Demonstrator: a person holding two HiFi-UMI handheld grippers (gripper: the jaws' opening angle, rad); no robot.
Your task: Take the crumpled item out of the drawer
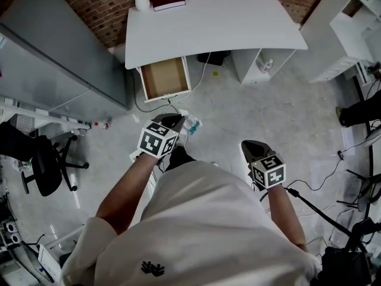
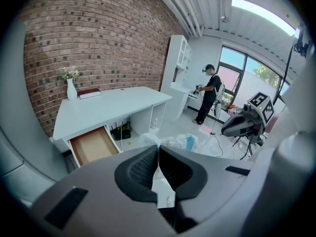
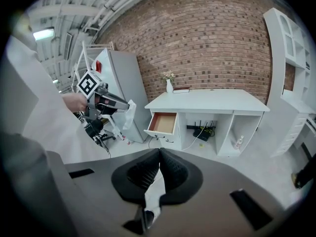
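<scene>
The person's left forearm reached forward and slightly inward, carrying the left tool [image 1: 177, 122] angled down toward the floor in front of the white tabletop [image 1: 226, 22]. The right tool [image 1: 249, 148] was held closer to the body, also tilted down, well apart from the left one.

In the left gripper view the left tool's [image 2: 159, 149] jaws were pressed together at their tips, pinching the crumpled item [image 2: 174, 142]. It bunched out just beyond the tips as thin, translucent white plastic with a patch of blue. The right gripper view showed what that view could not. From the side, the left tool [image 3: 118, 104] held the crumpled item [image 3: 129, 113] hanging limp below it in the air, clear of the drawer [image 3: 164, 123]. The right tool's [image 3: 159, 154] own jaws met at the tips with nothing between them.

The head view placed the crumpled item [image 1: 190, 124] above the floor, near the drawer [image 1: 164, 78]. The drawer stood pulled out under the tabletop's front left corner, its brown bottom bare. A vase [image 1: 141, 0] and a dark red book [image 1: 168, 0] sat at the tabletop's far left corner. Only the left gripper view showed another person [image 2: 210, 95] standing by the windows.
</scene>
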